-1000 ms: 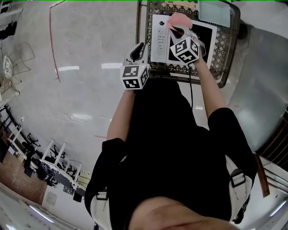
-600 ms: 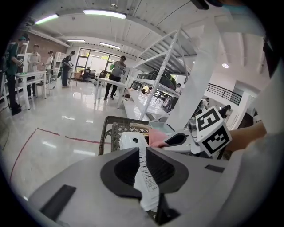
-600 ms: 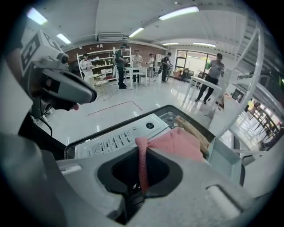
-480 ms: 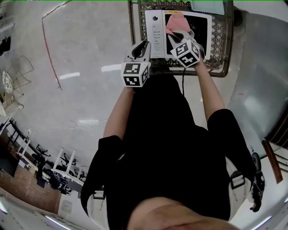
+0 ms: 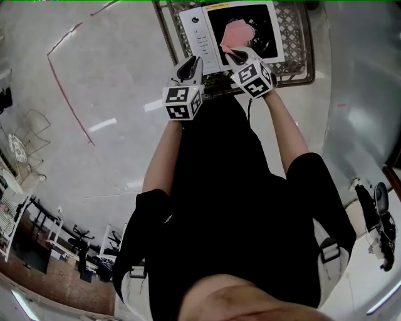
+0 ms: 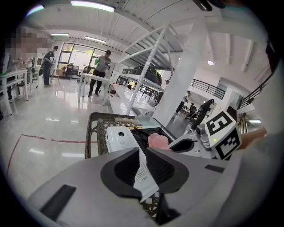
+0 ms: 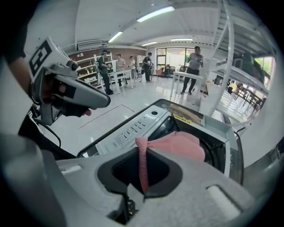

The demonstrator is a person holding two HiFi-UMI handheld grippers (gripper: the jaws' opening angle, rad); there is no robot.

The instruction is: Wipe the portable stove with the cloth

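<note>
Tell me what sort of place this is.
Probably a large indoor workshop or lab hall: a glossy floor runs to long tables where people stand, white metal racking rises nearby, and strip lights line the ceiling.

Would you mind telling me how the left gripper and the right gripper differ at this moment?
The right gripper is shut on the pink cloth; the left gripper pinches only a white paper tag. The right gripper reaches over the stove; the left gripper hangs beside its left edge. Both are shut.
</note>
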